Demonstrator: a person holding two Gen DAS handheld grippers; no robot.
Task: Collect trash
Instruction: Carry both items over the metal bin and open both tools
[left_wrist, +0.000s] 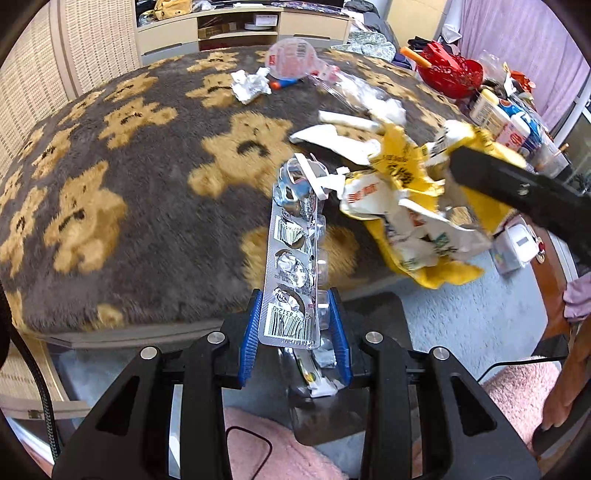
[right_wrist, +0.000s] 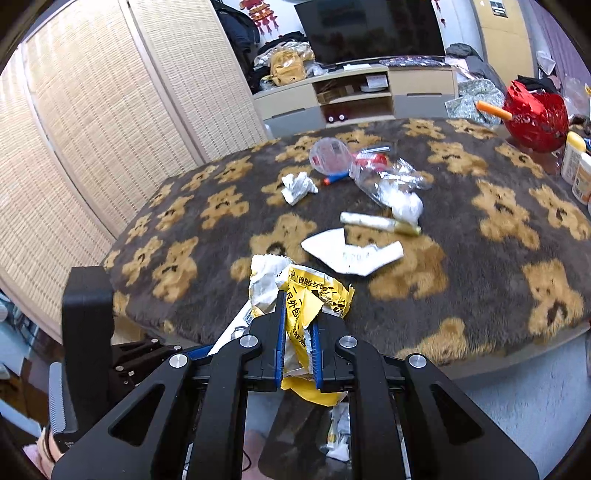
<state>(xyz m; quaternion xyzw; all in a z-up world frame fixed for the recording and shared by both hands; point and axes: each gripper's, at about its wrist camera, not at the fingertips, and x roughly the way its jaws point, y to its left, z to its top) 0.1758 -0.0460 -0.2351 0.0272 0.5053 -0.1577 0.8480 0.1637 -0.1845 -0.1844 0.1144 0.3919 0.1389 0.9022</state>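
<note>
A blister strip (left_wrist: 291, 273) is clamped in the left gripper (left_wrist: 295, 332), a yellow wrapper (right_wrist: 303, 314) in the right gripper (right_wrist: 298, 347); beyond the wrapper, crumpled paper (right_wrist: 297, 186) and a plastic bag (right_wrist: 391, 184) are left uncollected on the bear blanket (right_wrist: 480, 258).

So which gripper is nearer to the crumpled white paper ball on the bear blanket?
Left, though only by a little. The left gripper, shut on the blister pack, sits on the paper ball's side. The right gripper, holding the yellow wrapper, is further aside.

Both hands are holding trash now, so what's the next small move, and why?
Probably lower both over the dark bin just below and let go: the left gripper is clamped on the blister pack, the right gripper on the yellow wrapper.
</note>
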